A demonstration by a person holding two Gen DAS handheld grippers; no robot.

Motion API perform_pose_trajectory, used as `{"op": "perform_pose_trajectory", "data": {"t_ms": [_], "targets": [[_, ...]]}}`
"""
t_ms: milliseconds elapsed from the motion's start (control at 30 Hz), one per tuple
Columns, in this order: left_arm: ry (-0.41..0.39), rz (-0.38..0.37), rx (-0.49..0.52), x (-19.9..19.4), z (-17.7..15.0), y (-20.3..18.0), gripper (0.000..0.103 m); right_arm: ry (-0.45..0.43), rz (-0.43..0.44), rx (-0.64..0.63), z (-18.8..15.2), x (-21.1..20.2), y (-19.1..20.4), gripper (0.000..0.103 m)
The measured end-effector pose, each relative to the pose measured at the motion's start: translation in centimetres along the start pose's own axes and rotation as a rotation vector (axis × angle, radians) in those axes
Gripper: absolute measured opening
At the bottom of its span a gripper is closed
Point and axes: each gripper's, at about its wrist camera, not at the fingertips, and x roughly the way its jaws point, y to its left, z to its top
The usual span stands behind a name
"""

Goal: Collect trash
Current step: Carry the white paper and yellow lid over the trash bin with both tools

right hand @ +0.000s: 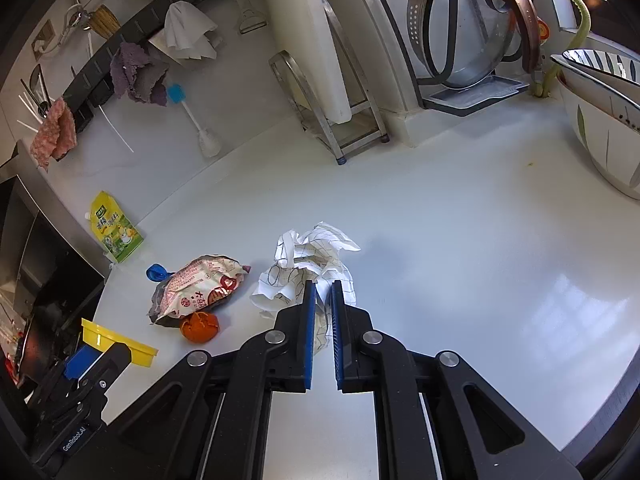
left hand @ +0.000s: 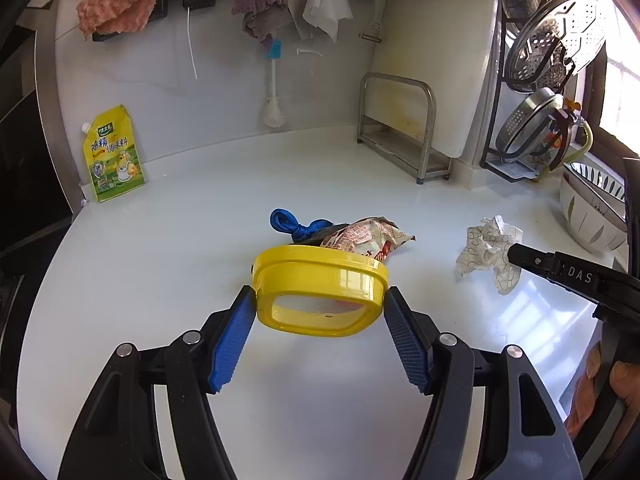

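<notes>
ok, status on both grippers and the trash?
Left hand-held gripper shut on yellow bin. Right hand-held gripper shut on crumpled paper. Snack wrapper and orange peel on counter. Nothing blocking.

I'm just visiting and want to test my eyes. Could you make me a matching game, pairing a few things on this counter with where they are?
Things:
1. yellow tub
2. crumpled paper
3. orange peel
4. yellow pouch

Places:
A. leaning against the back wall
B. pinched in the right gripper
C. between the left gripper's fingers
D. beside the snack bag

Pairs: 1-C, 2-B, 3-D, 4-A
</notes>
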Motion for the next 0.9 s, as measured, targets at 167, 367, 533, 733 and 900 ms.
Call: {"op": "perform_pose_trajectory", "data": {"t_ms": [167,367,533,733,900], "targets": [[0.001,0.016,0.025,-1.7,-1.3,0.7,0.064,-0.012,0.005,0.007,-2.0,-2.1,0.7,0.008],[-0.005,0.009,0.053,-4.7,-3.1,1.7,0.064,-0.035,-0.05,-0.04,-5.5,-5.7,2.0,0.008],[-0.013,-0.015,0.056,-7.5,-4.8,2.3,0.064,-0.04,-0.088,-0.043,-9.1,-9.0,2.9,0.007],[-0.017,-0.051,0.085,-11.2,-7.7,2.3,0.064,-0.065,-0.101,-0.053,-14.1,-13.6,5.0,0.007],[-0.012,-0.071,0.117,-13.7,-10.9,2.2,0.064,-0.065,-0.105,-0.052,-18.7,-16.1,6.8,0.007]]}}
